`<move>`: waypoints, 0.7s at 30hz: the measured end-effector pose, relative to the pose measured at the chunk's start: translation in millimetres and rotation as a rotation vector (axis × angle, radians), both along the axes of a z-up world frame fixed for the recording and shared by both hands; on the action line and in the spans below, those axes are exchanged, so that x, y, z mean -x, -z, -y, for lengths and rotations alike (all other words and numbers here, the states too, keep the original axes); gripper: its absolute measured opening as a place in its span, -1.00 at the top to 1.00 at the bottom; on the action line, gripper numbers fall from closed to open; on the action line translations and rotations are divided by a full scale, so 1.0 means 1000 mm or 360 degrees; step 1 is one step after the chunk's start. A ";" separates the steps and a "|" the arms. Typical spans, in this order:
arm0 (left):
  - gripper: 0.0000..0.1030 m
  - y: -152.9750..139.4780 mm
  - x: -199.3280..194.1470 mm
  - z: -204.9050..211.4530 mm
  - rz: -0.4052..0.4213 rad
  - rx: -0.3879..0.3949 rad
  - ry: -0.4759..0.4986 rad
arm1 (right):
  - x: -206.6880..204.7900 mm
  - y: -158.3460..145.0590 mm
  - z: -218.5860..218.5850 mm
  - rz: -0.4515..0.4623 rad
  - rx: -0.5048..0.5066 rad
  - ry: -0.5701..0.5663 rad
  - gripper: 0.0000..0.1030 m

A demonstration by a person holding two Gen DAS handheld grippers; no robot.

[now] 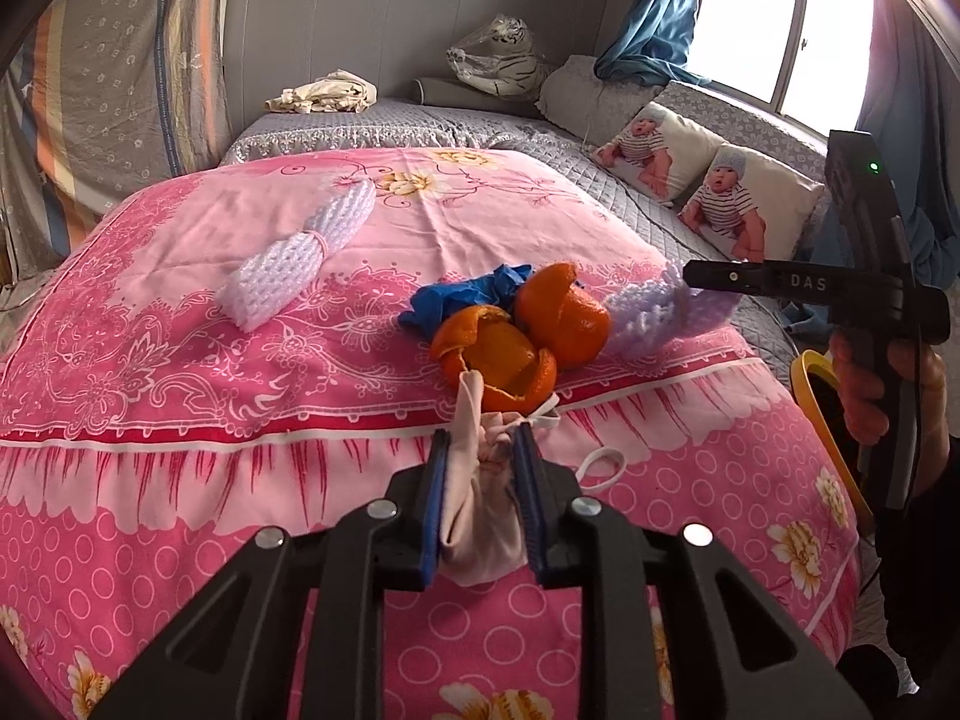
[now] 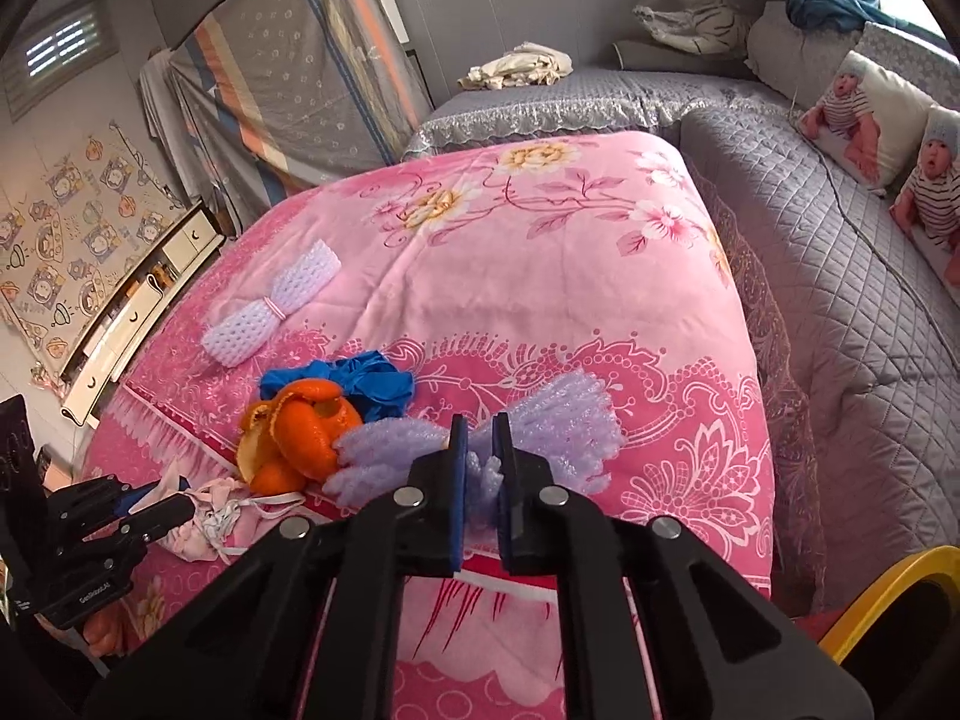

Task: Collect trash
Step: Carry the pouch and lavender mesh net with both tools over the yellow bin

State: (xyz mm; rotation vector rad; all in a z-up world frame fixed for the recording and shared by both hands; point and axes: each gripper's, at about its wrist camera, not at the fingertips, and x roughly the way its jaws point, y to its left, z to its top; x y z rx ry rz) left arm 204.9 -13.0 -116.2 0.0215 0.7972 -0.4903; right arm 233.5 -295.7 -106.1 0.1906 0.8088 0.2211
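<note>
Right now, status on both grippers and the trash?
Left gripper shut on pink face mask. Right gripper shut on purple foam net. Orange peels, blue glove, white foam net still on quilt. Yellow bin right, nothing blocking.

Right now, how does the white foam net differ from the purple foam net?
The white foam net lies flat and free on the pink quilt, far from both grippers; the purple foam net is pinched at its middle by the right gripper. The white one is tied at its waist with a thin band; the purple one fans out on both sides of the fingers. The purple net touches the orange peel; the white net does not. Both are soft mesh sleeves.
</note>
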 end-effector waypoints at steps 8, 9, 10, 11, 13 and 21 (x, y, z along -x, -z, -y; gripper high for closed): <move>0.90 -0.003 0.003 -0.004 0.0006 0.0027 -0.0008 | 0.018 -0.021 -0.002 0.0076 -0.0018 0.0003 0.87; 0.90 -0.003 0.004 -0.004 0.0016 0.0017 -0.0008 | 0.020 -0.023 -0.002 0.0083 -0.0021 0.0004 0.87; 0.90 -0.004 0.006 -0.003 0.0026 0.0009 -0.0002 | 0.022 -0.025 -0.001 0.0092 -0.0021 0.0007 0.87; 0.90 -0.005 0.007 -0.002 0.0033 0.0006 0.0001 | 0.024 -0.027 -0.001 0.0100 -0.0022 0.0011 0.87; 0.91 -0.007 0.009 -0.001 0.0054 0.0004 0.0003 | 0.029 -0.033 0.002 0.0119 -0.0030 0.0015 0.87; 0.91 -0.032 0.018 -0.013 0.0123 0.0087 -0.0038 | 0.046 -0.054 0.005 0.0211 -0.0035 0.0024 0.87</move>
